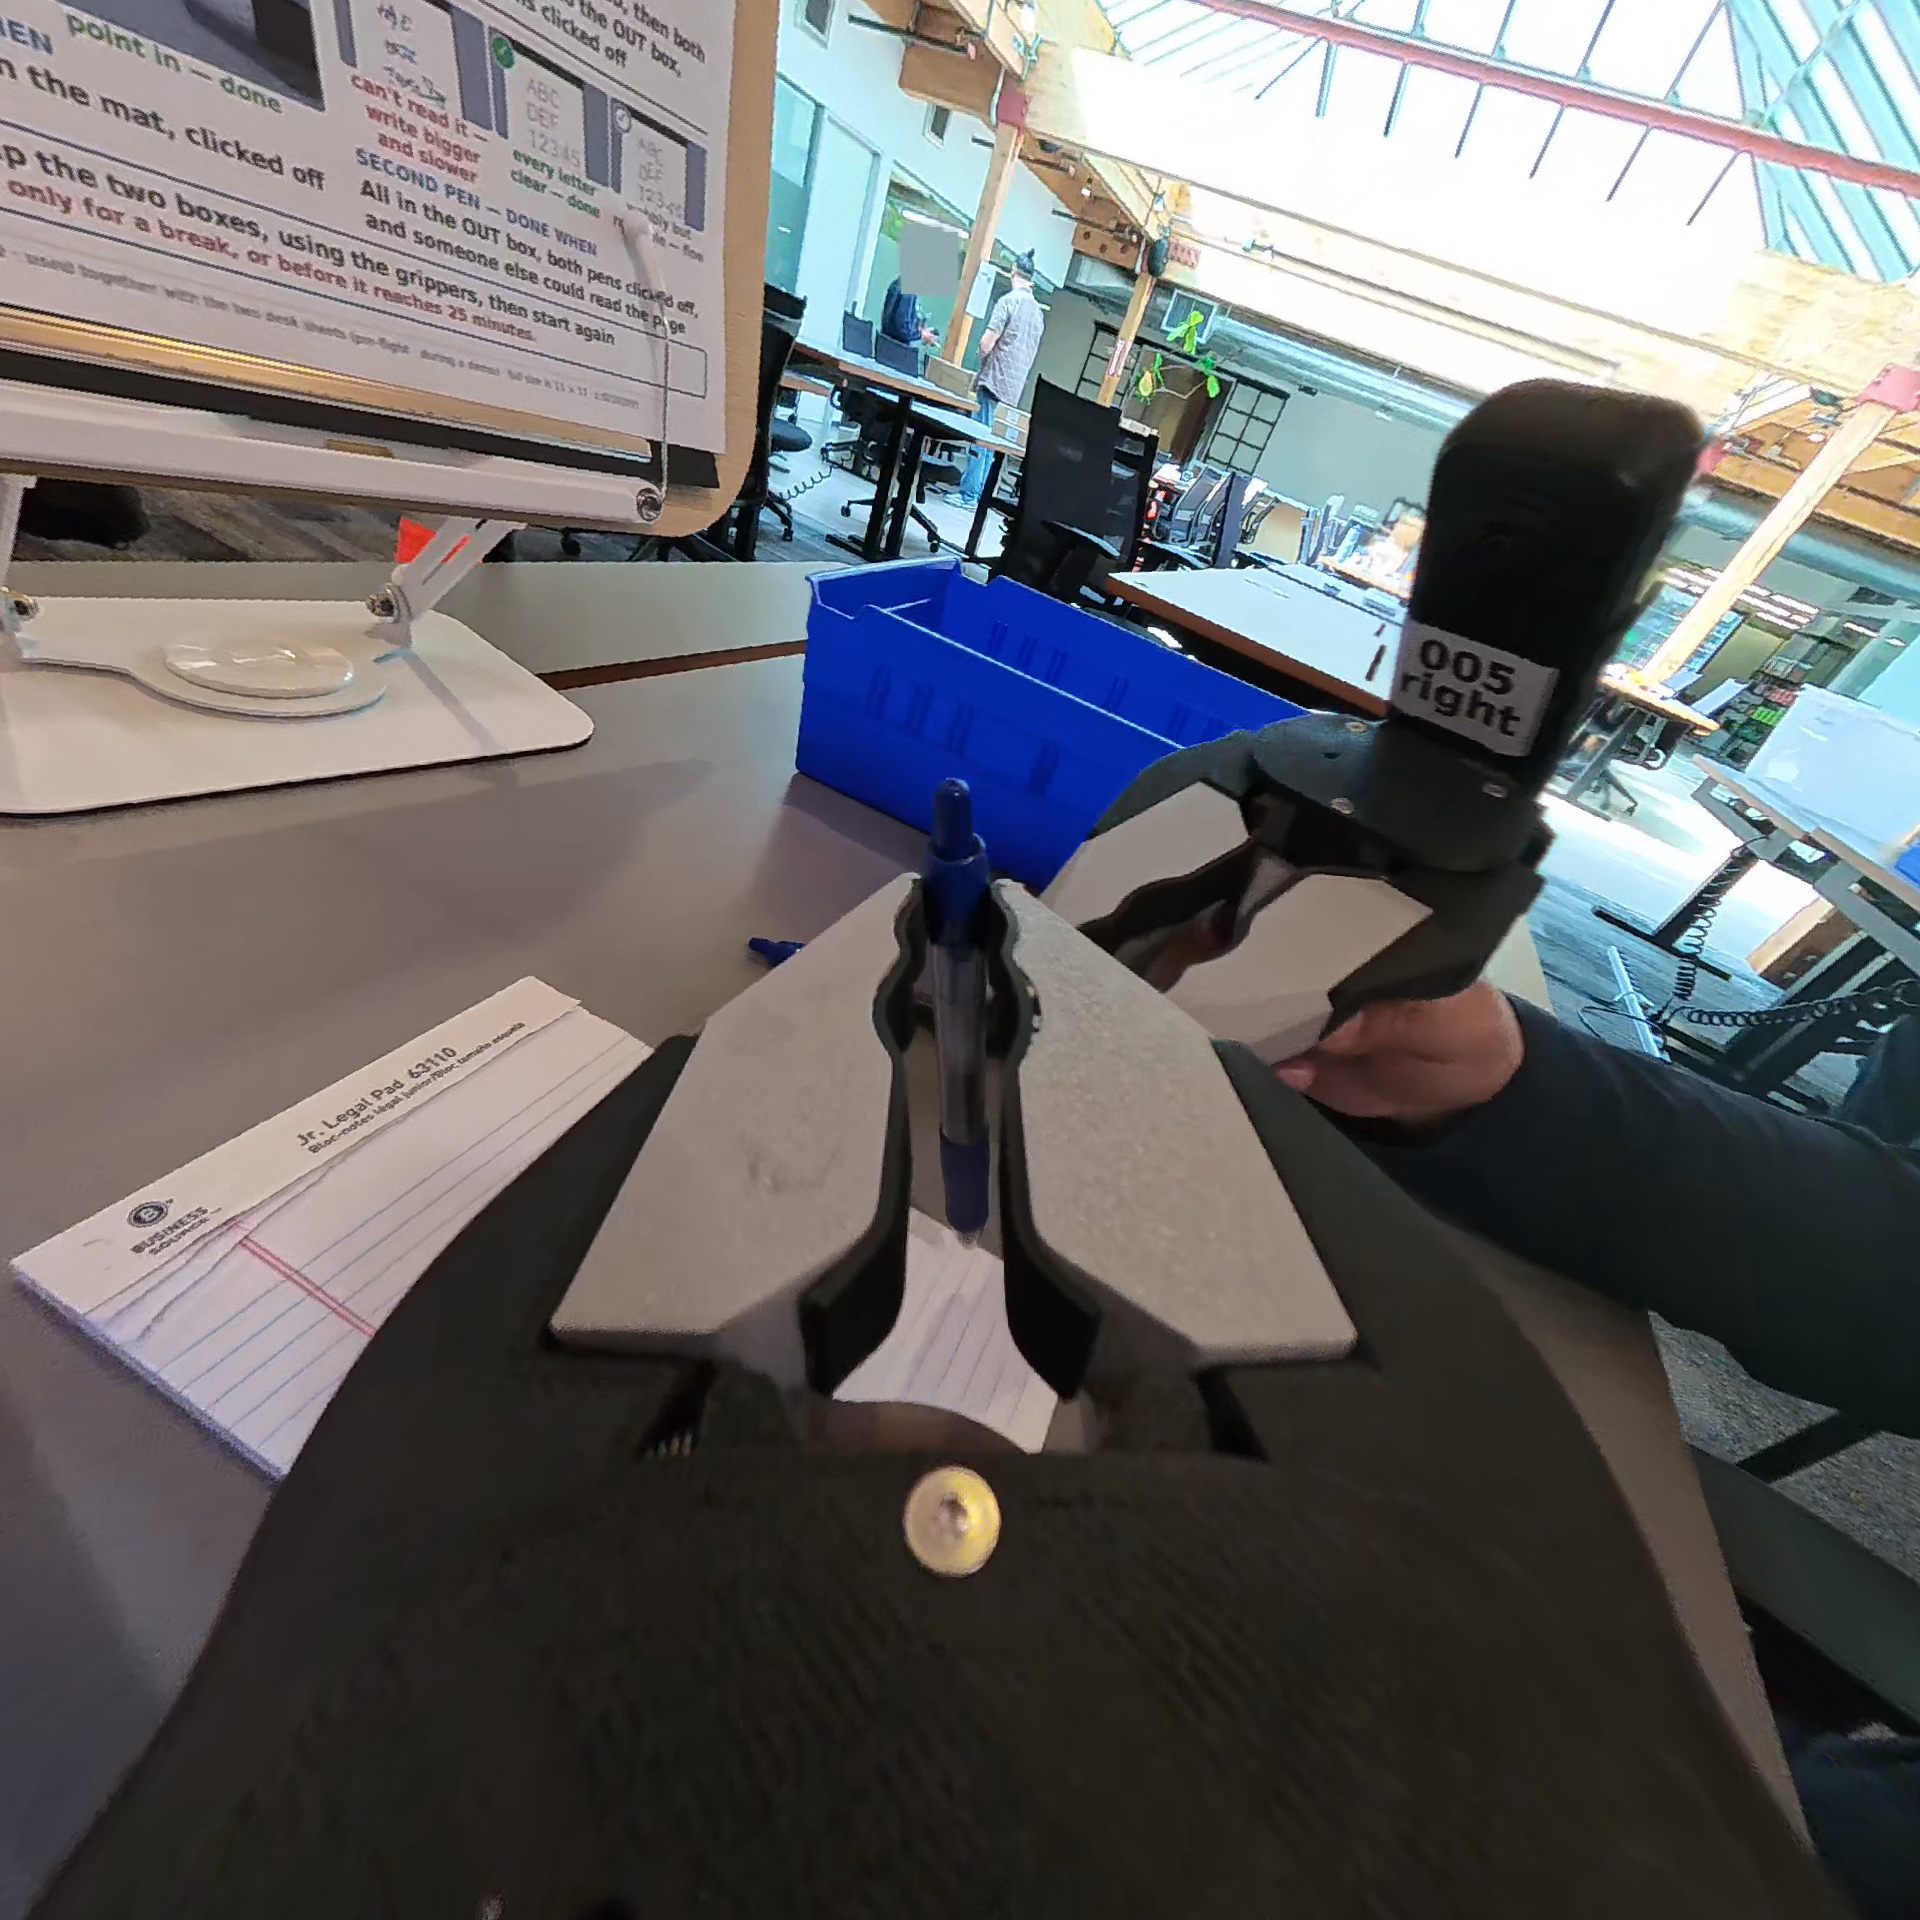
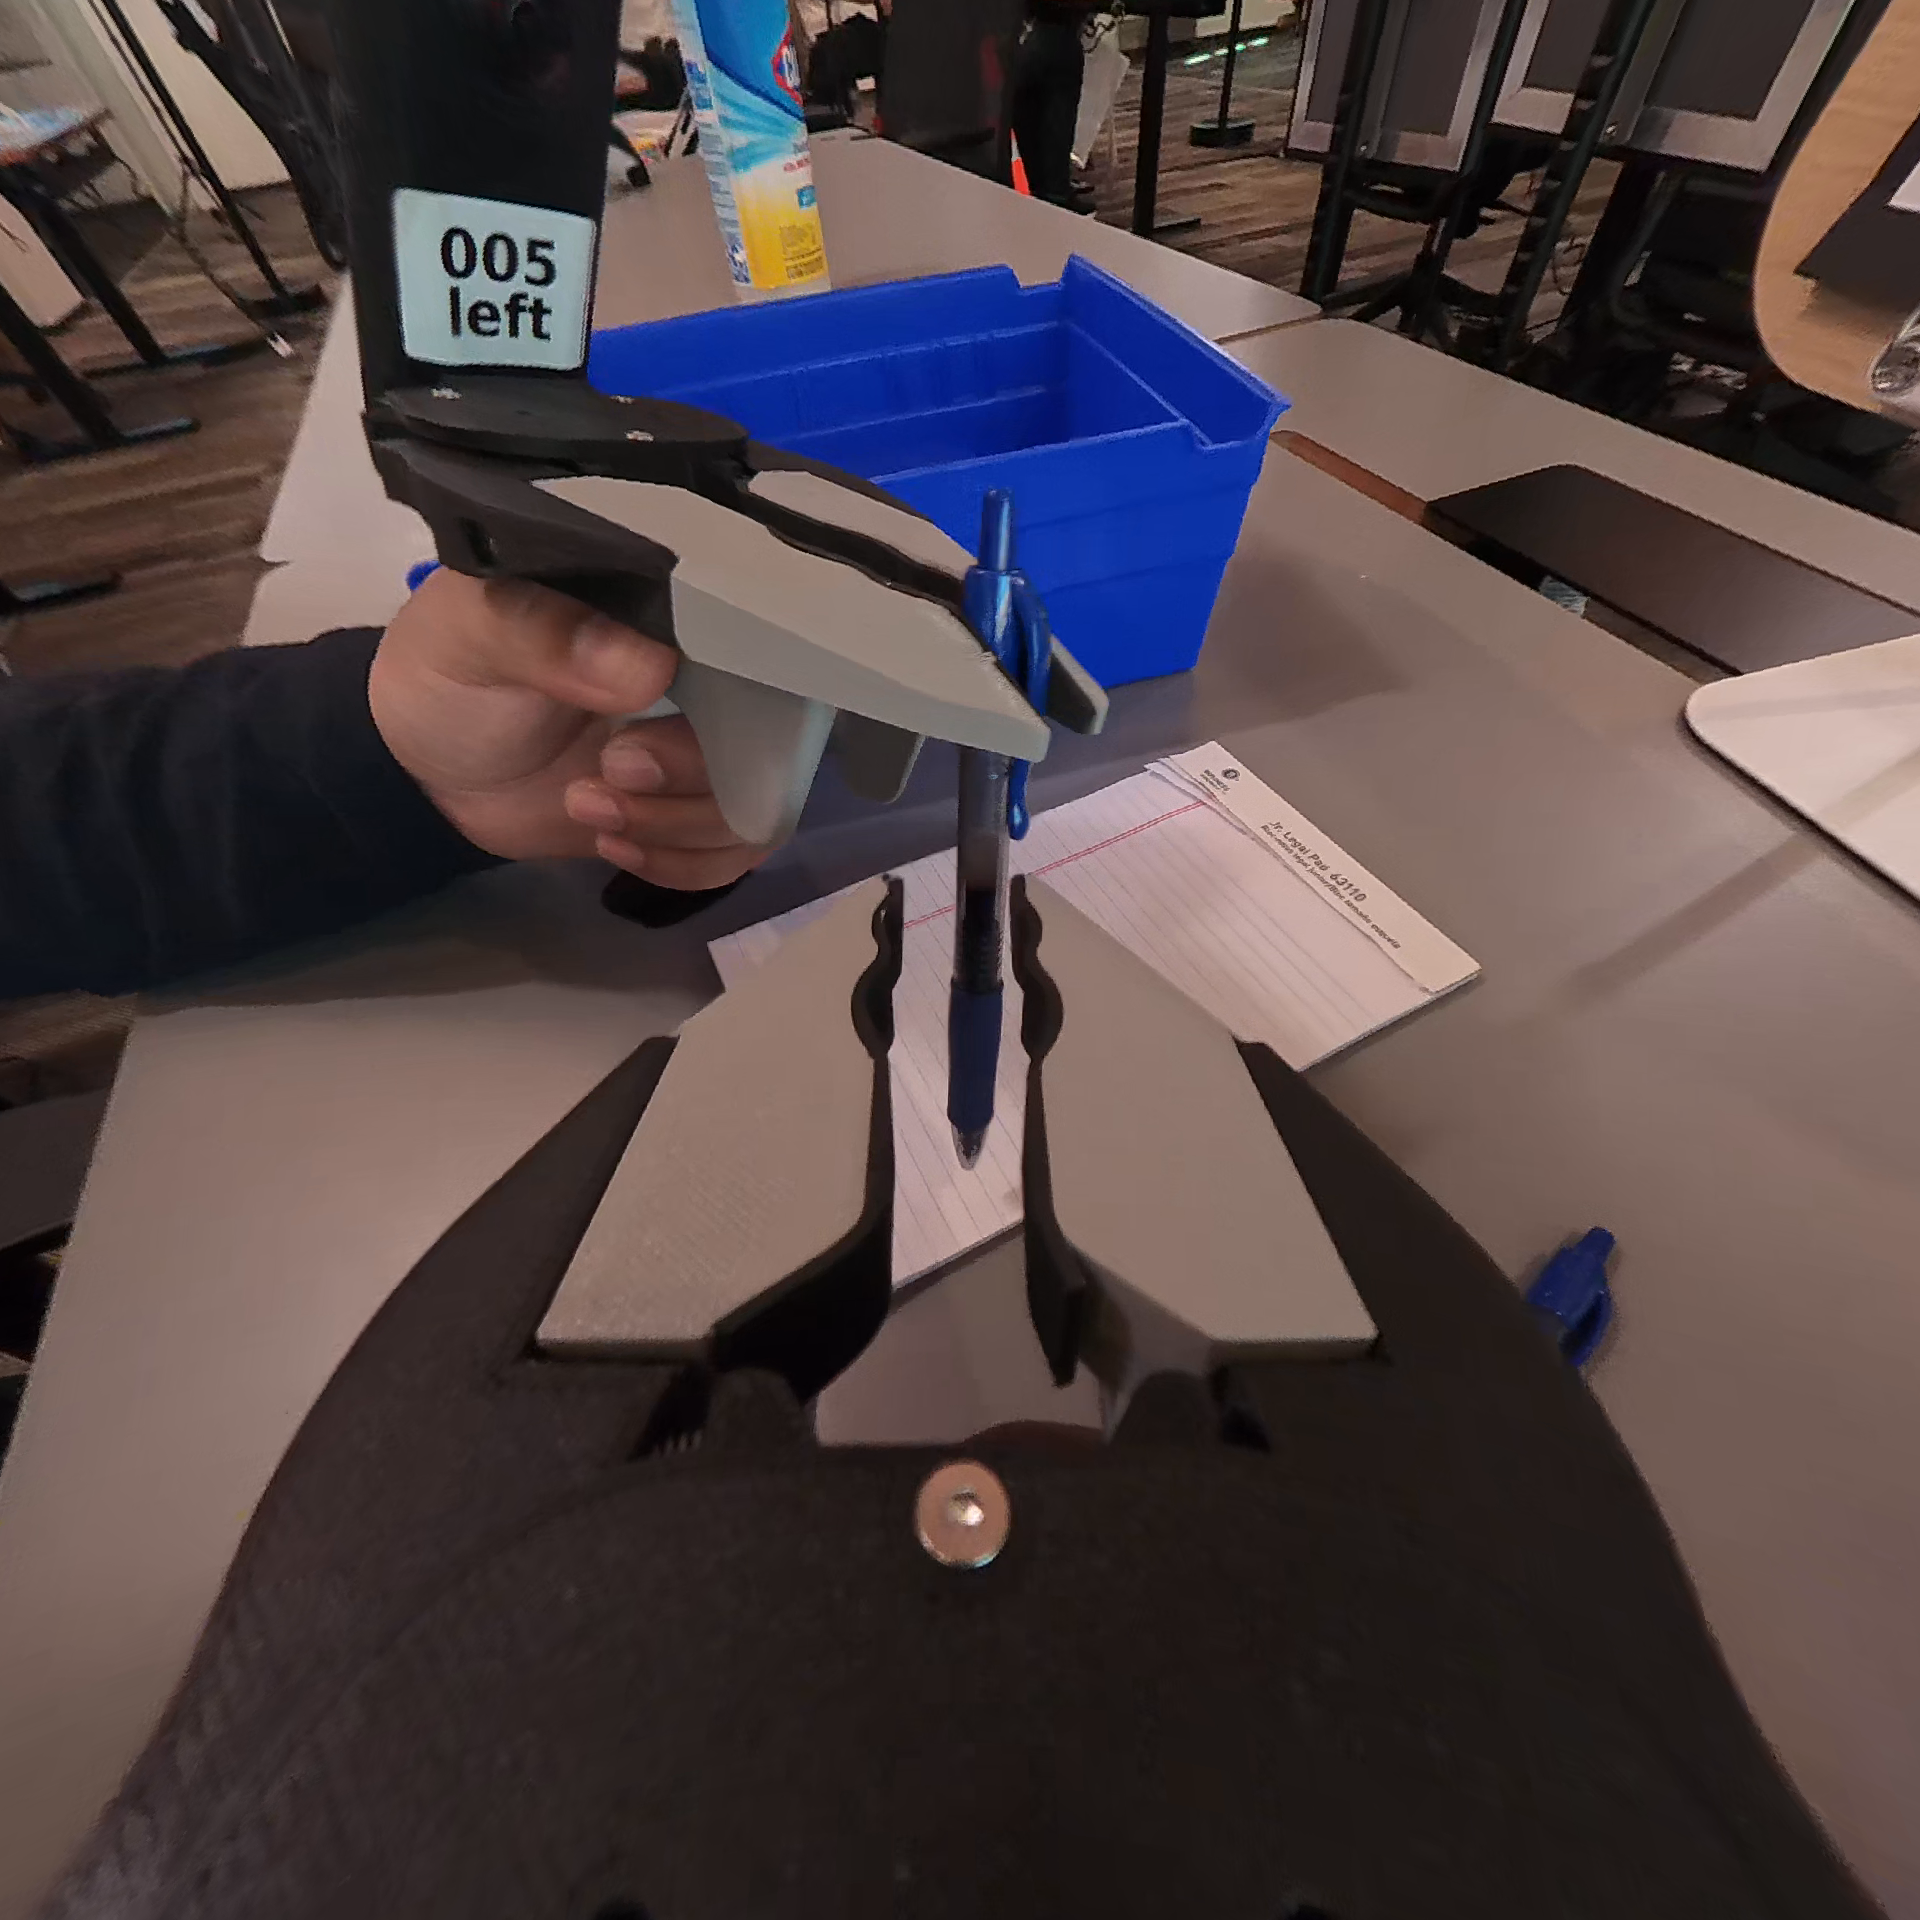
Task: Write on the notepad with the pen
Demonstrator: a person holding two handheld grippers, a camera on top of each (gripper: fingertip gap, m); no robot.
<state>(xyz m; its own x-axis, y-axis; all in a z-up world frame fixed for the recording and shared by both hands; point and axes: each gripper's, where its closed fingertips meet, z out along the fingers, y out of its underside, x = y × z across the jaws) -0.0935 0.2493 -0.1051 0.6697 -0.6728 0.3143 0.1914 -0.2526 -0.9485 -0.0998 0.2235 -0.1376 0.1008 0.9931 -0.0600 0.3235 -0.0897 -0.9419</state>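
Note:
My left gripper (image 1: 958, 904) is shut on a blue pen (image 1: 961, 1039) and holds it upright, tip down, just above the white lined notepad (image 1: 312, 1247) on the grey table. In the right wrist view the left gripper (image 2: 1039, 717) grips the pen (image 2: 982, 935) near its clip, and the tip hangs over the notepad (image 2: 1247, 914). My right gripper (image 2: 956, 904) is open, its fingers on either side of the pen's lower barrel, apart from it. It also shows in the left wrist view (image 1: 1101, 914), behind and to the right of the left gripper.
A blue divided bin (image 1: 987, 707) (image 2: 1039, 436) stands behind the notepad. A small blue plastic piece (image 2: 1574, 1299) lies on the table to the right. A white stand (image 1: 260, 707) holding an instruction sheet is at the far left. A canister (image 2: 764, 156) stands behind the bin. Less than 4 cm separates the two grippers' tips. The small blue plastic piece (image 2: 1574, 1299) is about 15 cm from both grippers' fingertips.

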